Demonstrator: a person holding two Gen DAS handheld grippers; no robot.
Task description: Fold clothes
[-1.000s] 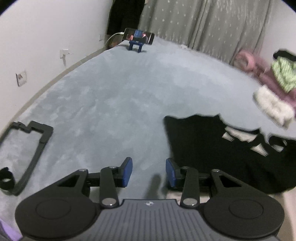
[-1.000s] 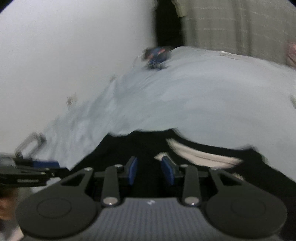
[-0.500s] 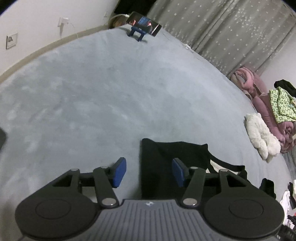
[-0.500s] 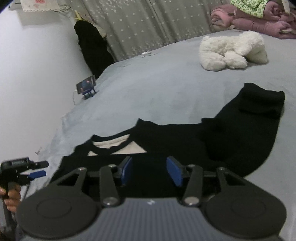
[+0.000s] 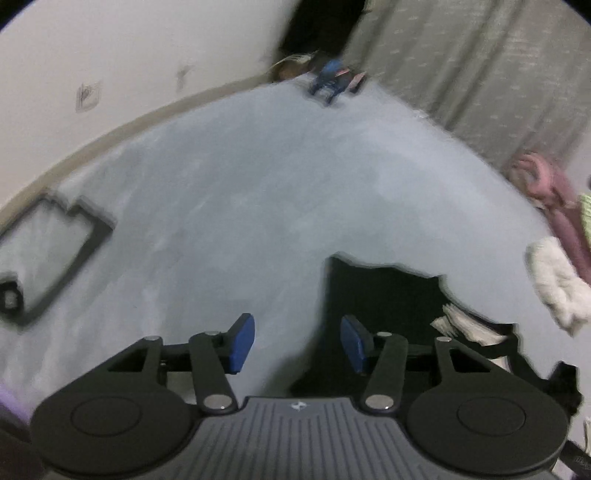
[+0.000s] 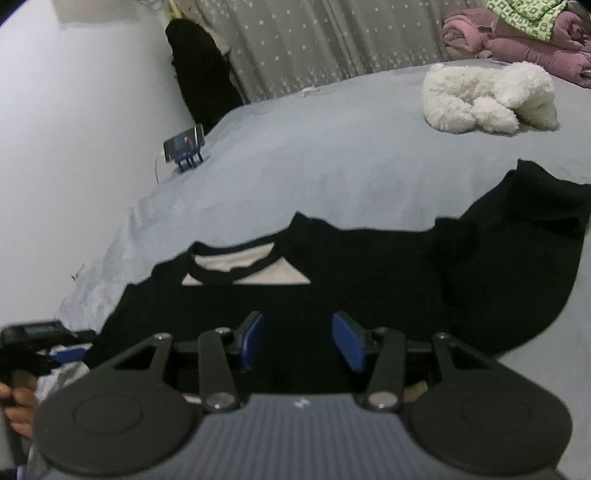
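A black top with a white panel at its neck (image 6: 369, 269) lies spread on the grey bed (image 6: 332, 158), one sleeve reaching to the right. My right gripper (image 6: 301, 341) is open and empty just above the top's near part. In the left wrist view the top (image 5: 388, 295) lies to the right. My left gripper (image 5: 297, 343) is open and empty at the top's left edge, its right finger over the cloth. The left gripper also shows in the right wrist view (image 6: 55, 350) at the far left, held by a hand.
A white plush toy (image 6: 487, 99) lies at the back right, with pink and green bedding (image 6: 517, 33) behind it. A phone on a blue stand (image 6: 184, 147) sits near the wall. A black frame (image 5: 55, 254) lies on the bed at the left. Curtains hang behind.
The left wrist view has swung left and blurred, bringing the black frame back into sight. The right gripper has moved closer to the top. Both stay open.
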